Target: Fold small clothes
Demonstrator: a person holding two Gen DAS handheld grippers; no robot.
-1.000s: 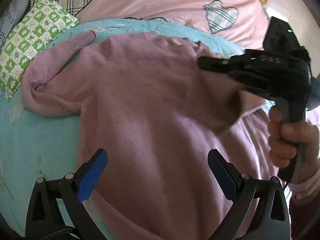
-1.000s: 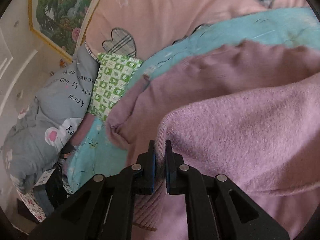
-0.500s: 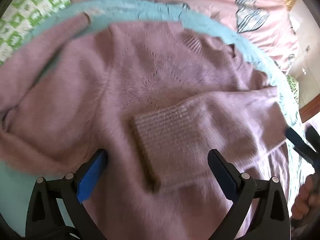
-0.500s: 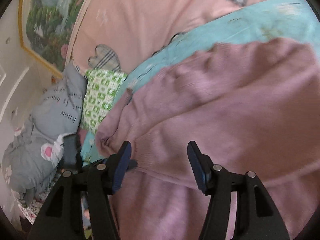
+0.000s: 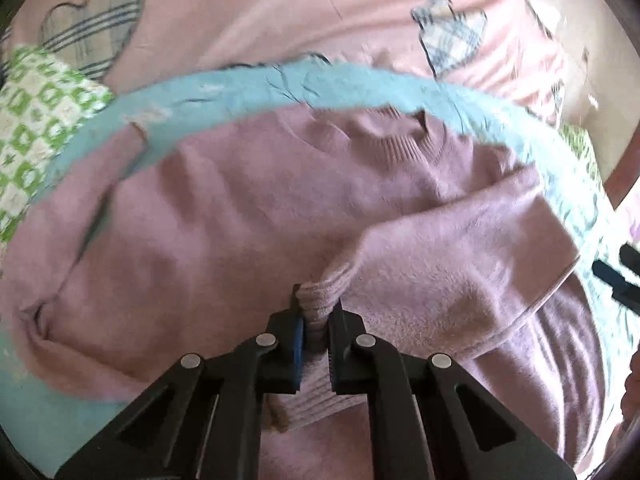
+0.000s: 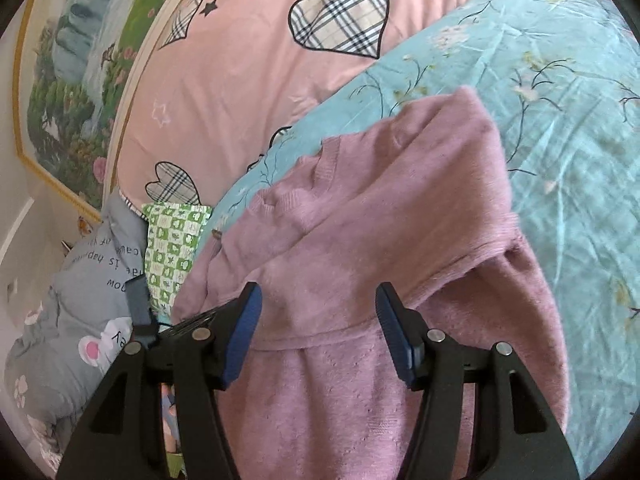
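Fingers of the left gripper (image 5: pixel 316 320) have just closed on the sleeve cuff (image 5: pixel 320 300) at lower centre, its sleeve running to the right, while the right gripper (image 6: pixel 318 330) hangs spread and empty.

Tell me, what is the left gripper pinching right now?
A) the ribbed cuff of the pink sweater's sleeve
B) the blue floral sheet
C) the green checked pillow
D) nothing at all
A: in the left wrist view the left gripper has its jaws shut on the ribbed cuff of the pink sweater, which lies on the blue sheet.

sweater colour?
Dusty pink-mauve sweater; clearest in the right wrist view.
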